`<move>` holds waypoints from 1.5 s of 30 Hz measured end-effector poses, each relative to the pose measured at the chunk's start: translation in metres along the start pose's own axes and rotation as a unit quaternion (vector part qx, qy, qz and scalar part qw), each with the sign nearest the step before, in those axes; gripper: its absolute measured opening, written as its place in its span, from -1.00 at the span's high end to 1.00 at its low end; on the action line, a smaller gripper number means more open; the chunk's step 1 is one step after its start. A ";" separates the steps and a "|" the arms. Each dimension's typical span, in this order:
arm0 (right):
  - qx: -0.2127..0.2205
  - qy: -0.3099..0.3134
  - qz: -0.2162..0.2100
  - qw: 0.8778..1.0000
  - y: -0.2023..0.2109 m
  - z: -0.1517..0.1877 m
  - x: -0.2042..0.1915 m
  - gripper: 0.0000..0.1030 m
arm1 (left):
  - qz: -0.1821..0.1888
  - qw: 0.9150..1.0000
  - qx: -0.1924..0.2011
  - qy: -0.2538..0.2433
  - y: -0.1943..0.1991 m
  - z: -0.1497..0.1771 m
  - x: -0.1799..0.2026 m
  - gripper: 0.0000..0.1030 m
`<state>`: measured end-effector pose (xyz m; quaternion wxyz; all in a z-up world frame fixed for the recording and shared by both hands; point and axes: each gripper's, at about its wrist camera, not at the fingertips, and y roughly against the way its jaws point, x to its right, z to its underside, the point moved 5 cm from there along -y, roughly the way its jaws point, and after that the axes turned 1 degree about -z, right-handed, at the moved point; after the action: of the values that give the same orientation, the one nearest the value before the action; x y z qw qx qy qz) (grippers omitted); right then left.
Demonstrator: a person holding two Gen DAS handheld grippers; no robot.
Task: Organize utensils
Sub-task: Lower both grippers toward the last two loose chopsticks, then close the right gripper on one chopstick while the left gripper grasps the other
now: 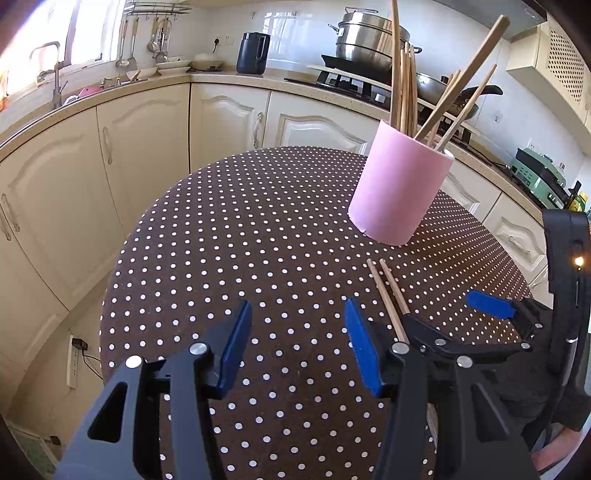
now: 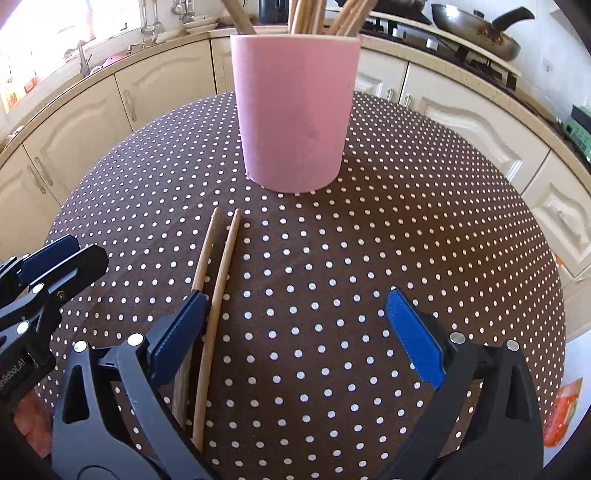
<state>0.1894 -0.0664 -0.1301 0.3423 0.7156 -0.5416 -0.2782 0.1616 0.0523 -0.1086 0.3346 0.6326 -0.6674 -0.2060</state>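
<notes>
Counter: a round counter [image 2: 369, 229] under a brown cloth with white dots; cream kitchen cabinets [image 1: 122, 147] curve behind it.
Cup: a pink cup [image 2: 295, 110] stands upright on the far half of the counter, full of wooden chopsticks [image 1: 406, 81] that lean in different directions above its rim.
Loose pair: two chopsticks [image 2: 218, 266] lie flat on the cloth, side by side and nearly parallel, their far tips just short of the cup's base and clear of it.
Right gripper: the right gripper [image 2: 295, 332] hangs low over the near part of the counter, its fingers [image 2: 413, 339] spread wide with blue pads. One loose chopstick runs under the left pad; the other lies just inside it, in the gap. The pads press on neither, so nothing is held.
Left gripper: the left gripper [image 1: 295, 343] sits to the left of the pair, its fingers [image 1: 236, 347] about half apart over bare cloth, with nothing between them.
Grippers together: in the left wrist view the right gripper's fingers straddle the near ends of the loose pair, just beside the left gripper's right finger; whether the two tools touch I cannot tell.
Background: a steel pot [image 1: 365, 37] and a frying pan [image 2: 476, 33] sit on the stove [image 1: 351, 81], and a dark kettle [image 1: 253, 53] stands on the far worktop near the sink's tap [image 1: 55, 74].
</notes>
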 end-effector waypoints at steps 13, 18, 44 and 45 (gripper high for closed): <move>0.017 -0.002 -0.050 0.999 0.024 0.022 0.023 0.80 | 0.006 1.000 -0.028 -0.002 -0.002 -0.001 0.022 -0.02; 0.016 -0.015 -0.057 0.998 0.036 0.036 0.040 0.80 | 0.006 0.998 -0.046 -0.037 -0.006 0.001 0.054 -0.02; 0.003 -0.010 -0.106 0.994 0.055 0.056 0.068 0.80 | 0.048 0.989 -0.088 -0.104 -0.023 0.008 0.053 0.85; 0.005 -0.007 -0.096 0.995 0.056 0.056 0.069 0.79 | 0.051 0.989 -0.090 -0.107 -0.021 0.010 0.052 0.85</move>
<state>0.1309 -0.1536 -0.1220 0.3066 0.7639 -0.4742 -0.3124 0.1706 -0.0023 -0.1205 0.3268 0.5394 -0.7093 -0.3150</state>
